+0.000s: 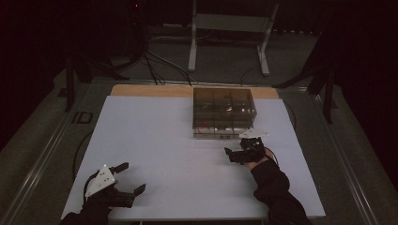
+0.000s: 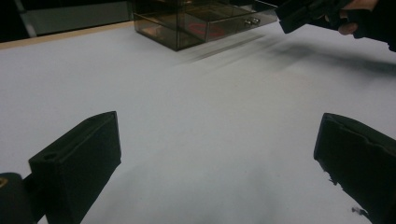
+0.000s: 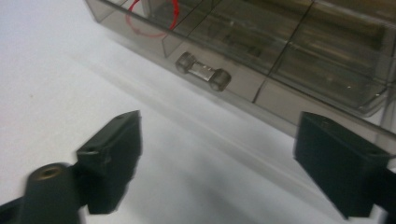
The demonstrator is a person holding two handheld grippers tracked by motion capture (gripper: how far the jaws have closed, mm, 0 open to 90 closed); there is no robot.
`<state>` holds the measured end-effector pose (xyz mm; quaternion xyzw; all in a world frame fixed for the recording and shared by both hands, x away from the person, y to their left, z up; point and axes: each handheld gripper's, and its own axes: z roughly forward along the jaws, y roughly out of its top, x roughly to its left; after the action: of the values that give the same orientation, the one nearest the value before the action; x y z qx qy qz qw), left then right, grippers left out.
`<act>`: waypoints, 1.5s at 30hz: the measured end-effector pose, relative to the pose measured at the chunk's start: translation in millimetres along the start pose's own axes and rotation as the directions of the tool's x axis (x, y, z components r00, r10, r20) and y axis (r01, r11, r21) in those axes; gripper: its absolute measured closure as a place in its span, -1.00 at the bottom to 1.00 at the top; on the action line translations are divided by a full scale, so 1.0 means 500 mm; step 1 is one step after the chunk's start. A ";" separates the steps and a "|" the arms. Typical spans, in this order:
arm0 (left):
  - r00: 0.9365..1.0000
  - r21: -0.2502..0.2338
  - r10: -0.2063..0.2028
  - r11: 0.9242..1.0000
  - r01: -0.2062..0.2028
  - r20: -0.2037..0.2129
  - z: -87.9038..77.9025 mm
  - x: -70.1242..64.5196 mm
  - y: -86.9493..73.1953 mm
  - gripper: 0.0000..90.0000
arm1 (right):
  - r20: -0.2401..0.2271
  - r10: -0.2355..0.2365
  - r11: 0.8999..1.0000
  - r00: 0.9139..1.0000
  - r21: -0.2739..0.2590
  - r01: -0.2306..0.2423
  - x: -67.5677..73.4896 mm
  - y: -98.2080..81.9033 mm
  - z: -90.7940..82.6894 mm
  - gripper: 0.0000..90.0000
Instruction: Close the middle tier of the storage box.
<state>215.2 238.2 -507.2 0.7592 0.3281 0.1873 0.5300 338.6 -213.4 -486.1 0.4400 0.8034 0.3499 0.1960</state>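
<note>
Smoked-plastic drawer box (image 1: 224, 112) sits at bench's (image 1: 155, 140) 1 o'clock, drawer front facing person. Right gripper (image 1: 233, 154) hovers just before it, jaws wide, empty, lined up on small clear drawer handle (image 3: 202, 71), likely for pull. Left gripper (image 1: 131, 180) parked at 7 o'clock, jaws wide, empty, out of way.

No legible text, label, brand or number anywhere. Smoky clear box (image 1: 224, 112) on the counter (image 1: 155, 140) carries only a red loop marking (image 3: 152, 16), not readable as a sign.
</note>
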 end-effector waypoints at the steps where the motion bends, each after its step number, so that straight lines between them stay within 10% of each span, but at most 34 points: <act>1: 1.000 -0.001 -0.001 1.000 0.001 -0.001 0.000 0.000 0.000 -0.95 | -0.001 0.001 1.000 1.000 -0.001 -0.001 0.000 0.001 -0.001 -0.63; 23: 1.000 0.002 0.001 1.000 -0.001 0.001 0.002 0.000 0.000 -0.95 | 0.038 -0.049 0.999 0.998 -0.001 0.049 0.006 0.005 -0.007 0.59; 45: 1.000 0.007 -0.004 1.000 0.004 -0.004 0.003 -0.001 -0.001 -0.95 | 0.050 -0.057 0.998 0.997 -0.006 0.058 0.003 0.010 0.011 1.00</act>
<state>215.7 237.2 -508.1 0.7602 0.3313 0.1867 0.5268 344.3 -208.1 -486.3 0.4246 0.8093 0.3360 0.2275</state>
